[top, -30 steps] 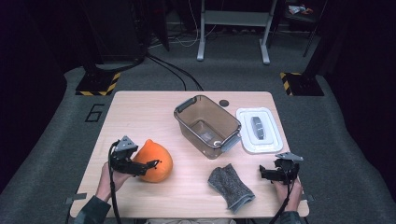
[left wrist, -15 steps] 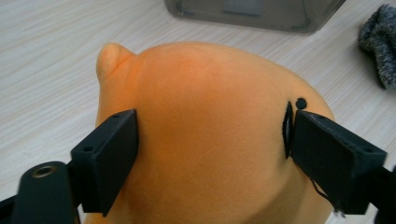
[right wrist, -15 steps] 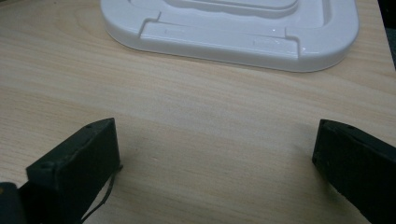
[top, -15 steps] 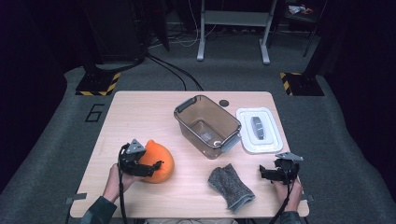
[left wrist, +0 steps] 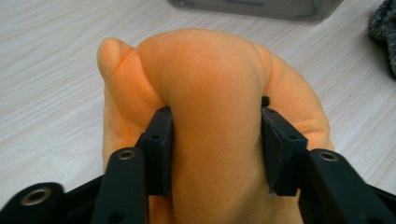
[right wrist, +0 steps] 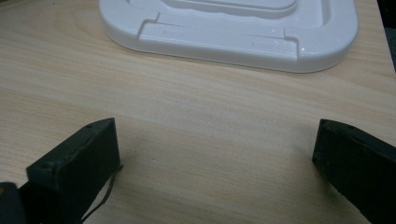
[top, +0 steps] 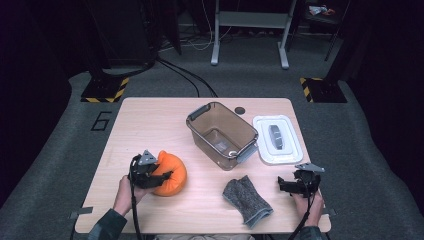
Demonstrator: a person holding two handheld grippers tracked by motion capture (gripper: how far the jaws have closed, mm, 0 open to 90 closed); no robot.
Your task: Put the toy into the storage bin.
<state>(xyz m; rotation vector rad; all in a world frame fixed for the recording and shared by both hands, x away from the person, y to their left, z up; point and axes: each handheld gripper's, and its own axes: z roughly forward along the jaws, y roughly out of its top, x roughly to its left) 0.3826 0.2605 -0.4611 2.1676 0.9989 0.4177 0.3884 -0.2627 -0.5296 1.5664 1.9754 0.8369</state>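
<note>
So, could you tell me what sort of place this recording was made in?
Probably a lab or recording studio, not a home: a lone wooden table on grey carpet, yellow-black hazard-striped bases either side, cables across the floor, and a metal stand behind.

Left gripper (left wrist: 215, 140), two black jaws pressed into a soft orange plush lump (left wrist: 210, 107), pale wood table (left wrist: 46, 84) beneath, grey knitted cloth (left wrist: 384, 32) at the right edge

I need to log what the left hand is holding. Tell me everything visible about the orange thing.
The orange thing is a soft, rounded, plush-looking lump with a matte, fuzzy surface and bulging folds. It sits on the wooden table at the near left, left of the grey knit cloth. The left tool is shut on it, the jaws pressing into its middle so the fabric bulges between and around them.
</note>
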